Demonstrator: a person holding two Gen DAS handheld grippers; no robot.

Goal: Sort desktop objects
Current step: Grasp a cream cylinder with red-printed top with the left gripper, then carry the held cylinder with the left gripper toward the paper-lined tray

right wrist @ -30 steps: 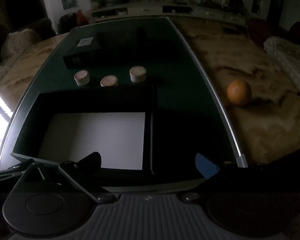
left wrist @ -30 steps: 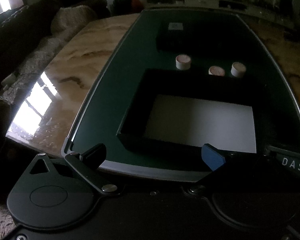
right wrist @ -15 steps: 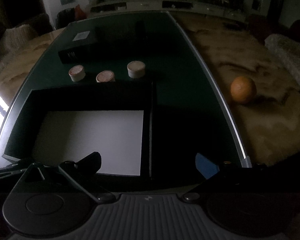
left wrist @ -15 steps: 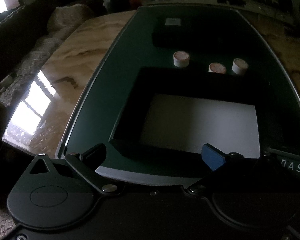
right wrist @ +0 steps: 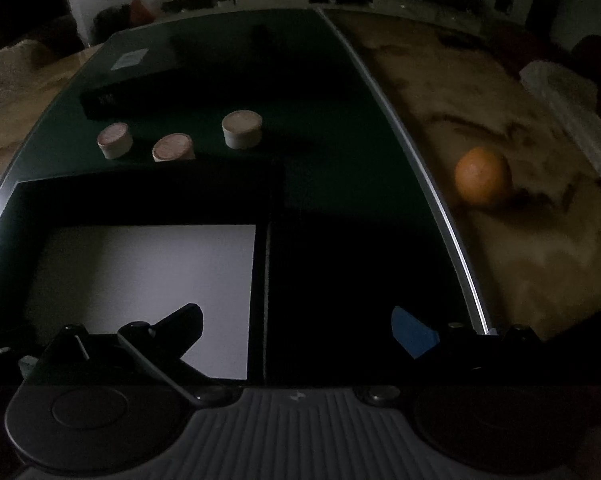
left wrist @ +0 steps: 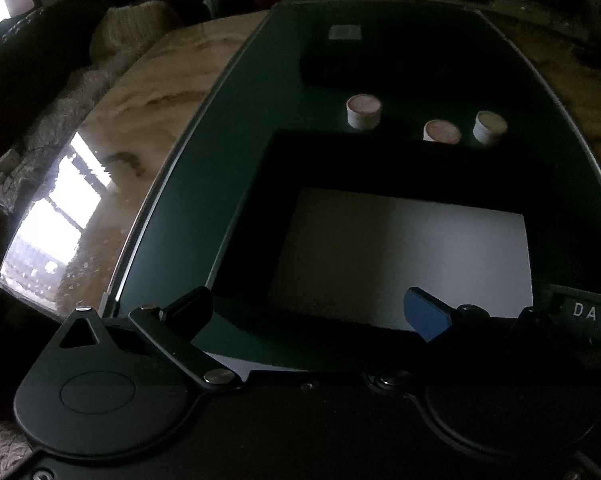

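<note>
- Left view's far left has something the right view barely gets: the marble table [left wrist: 112,128] with a bright window glare on it, plus a fuzzy blanket [left wrist: 136,28] past its edge.
- The dark green mat [left wrist: 228,152] covers the middle of the table in both views, silver edge and all.
- Left gripper [left wrist: 306,314] hangs low over the mat's near edge, fingers spread wide, nothing between them. One tip is black, the other blue.
- Open black box [left wrist: 260,208] with a white floor sits right in front of it, on the mat.
- Just behind the box: three small round caps in a row. Left cap [left wrist: 363,110] stands clear of the box, middle cap [left wrist: 441,131] is partly hidden by the box's back wall, right cap [left wrist: 490,126] is near the corner.
- Behind those is a flat black case [left wrist: 380,64] with a pale label on top. Too dark to read anything.
- Right gripper [right wrist: 296,330] is also wide open and holding nothing, over the near part of the box.
- Only the right view shows a second black panel [right wrist: 360,300] right beside the box; can't tell if it's a lid or another compartment.
- Also only in the right view: an orange [right wrist: 482,176] off the mat on bare marble, well apart from the caps.
- The right gripper's edge pokes into the left view, with "DAS" lettering [left wrist: 591,313].
</note>
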